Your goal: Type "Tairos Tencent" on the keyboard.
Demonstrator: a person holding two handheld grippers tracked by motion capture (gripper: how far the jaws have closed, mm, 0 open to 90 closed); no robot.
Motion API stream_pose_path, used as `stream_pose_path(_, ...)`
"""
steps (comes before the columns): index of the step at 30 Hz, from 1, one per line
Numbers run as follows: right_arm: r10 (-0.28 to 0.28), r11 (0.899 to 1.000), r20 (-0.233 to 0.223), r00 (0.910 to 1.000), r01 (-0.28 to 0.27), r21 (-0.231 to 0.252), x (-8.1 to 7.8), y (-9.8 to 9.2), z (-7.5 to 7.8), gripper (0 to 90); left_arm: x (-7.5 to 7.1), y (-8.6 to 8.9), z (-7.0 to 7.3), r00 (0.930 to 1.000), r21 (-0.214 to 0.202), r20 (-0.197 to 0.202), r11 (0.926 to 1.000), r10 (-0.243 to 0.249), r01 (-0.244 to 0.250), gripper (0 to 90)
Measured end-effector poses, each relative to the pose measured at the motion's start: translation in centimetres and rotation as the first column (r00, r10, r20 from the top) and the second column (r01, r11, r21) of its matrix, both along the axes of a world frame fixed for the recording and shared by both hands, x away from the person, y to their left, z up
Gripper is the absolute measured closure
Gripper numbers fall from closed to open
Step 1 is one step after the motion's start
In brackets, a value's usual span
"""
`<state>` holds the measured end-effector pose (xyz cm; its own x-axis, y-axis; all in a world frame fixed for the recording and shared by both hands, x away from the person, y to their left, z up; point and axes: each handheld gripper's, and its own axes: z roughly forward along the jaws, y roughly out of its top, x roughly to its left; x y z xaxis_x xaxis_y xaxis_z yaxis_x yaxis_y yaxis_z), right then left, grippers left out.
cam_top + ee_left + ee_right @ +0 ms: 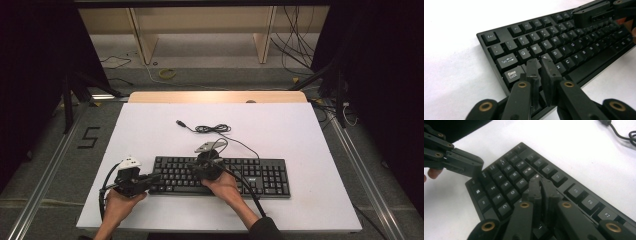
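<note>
Black keyboard [220, 176], coiled cable [212, 129] behind

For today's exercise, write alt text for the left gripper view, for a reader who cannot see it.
Two black jaws of the left gripper, nearly closed with nothing between them, hover over the left end of a black keyboard near the Caps Lock key. The keyboard lies on a white table, and the right gripper reaches in at the top right.

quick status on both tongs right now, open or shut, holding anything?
Left tongs: shut, nothing between the tips, poised over the keyboard near its left end.
Right tongs: shut, holding nothing, tips over the keyboard's left-middle keys.
</note>
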<state>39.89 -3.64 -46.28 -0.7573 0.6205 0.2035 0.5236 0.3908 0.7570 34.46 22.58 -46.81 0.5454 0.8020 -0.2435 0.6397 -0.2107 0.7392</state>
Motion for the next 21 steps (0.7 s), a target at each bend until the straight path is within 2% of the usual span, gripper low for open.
stream_pose_path(6,0.013,1.0,0.005,0.9999,-0.013,0.02,-0.2,-0.5,0.5,78.0,0.1,-0.1,0.2,0.9999,-0.017,0.013,0.9999,0.0,0.0,70.5)
stream_pose_path(8,0.017,0.999,0.008,0.9998,-0.017,0.028,-0.3,-0.7,0.7,72.9,0.1,-0.2,0.3,0.9998,-0.028,0.015,0.9996,0.009,-0.009,63.5)
stream_pose_path(12,0.019,0.999,0.013,0.9997,-0.02,0.05,-0.4,-1.2,1.1,62.4,0.3,-0.2,0.4,0.9997,-0.041,0.022,0.9991,0.011,-0.01,56.7)
stream_pose_path(13,0.019,0.999,0.013,0.9997,-0.02,0.05,-0.4,-1.2,1.1,62.4,0.3,-0.2,0.4,0.9997,-0.041,0.022,0.9991,0.011,-0.01,55.2)
stream_pose_path(14,0.015,0.999,0.013,0.9998,-0.016,0.046,-0.5,-1.5,1.3,55.2,0.4,-0.3,0.3,0.9997,-0.038,0.022,0.9992,0.012,-0.011,53.5)
stream_pose_path(15,0.01,0.999,0.018,0.9998,-0.01,0.044,-0.5,-1.7,1.4,53.2,0.5,-0.4,0.3,0.9997,-0.041,0.018,0.999,0.017,-0.017,51.6)
stream_pose_path(19,-0.005,0.998,0.023,0.9997,0.003,0.06,-0.5,-2.4,1.9,45.5,0.7,-0.4,0.2,0.9994,-0.049,0.023,0.9986,0.024,-0.023,47.2)
stream_pose_path(21,-0.009,0.998,0.028,0.9996,0.007,0.067,-0.5,-2.8,2.0,43.0,0.8,-0.4,0.2,0.9993,-0.045,0.027,0.9987,0.024,-0.023,50.8)
